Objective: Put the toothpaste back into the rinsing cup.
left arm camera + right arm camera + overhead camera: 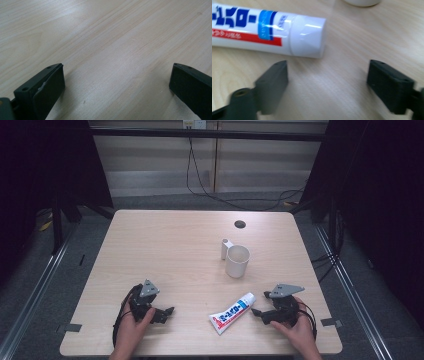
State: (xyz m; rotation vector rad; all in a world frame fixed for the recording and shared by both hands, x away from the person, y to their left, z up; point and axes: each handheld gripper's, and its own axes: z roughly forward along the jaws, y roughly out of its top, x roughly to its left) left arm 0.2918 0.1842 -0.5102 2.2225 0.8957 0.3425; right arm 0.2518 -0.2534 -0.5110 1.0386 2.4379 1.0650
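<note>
A white toothpaste tube (232, 313) with blue and red print lies flat near the table's front edge, cap end toward the mug. My right gripper (256, 312) rests just right of the tube, open, with bare wood between its jaws. In the right gripper view the tube (269, 30) lies just beyond the open right gripper (328, 75), cap pointing right. My left gripper (170, 312) sits at the front left, held by a hand. Its jaws stand wide apart over bare table in the left gripper view, the left gripper (117, 82) open.
A cream mug (237, 261) stands right of the table's centre, with a small white upright object (225, 248) touching its far left side. A round cable hole (240, 224) lies near the far edge. Black cables run on the floor behind the wooden table (165, 245).
</note>
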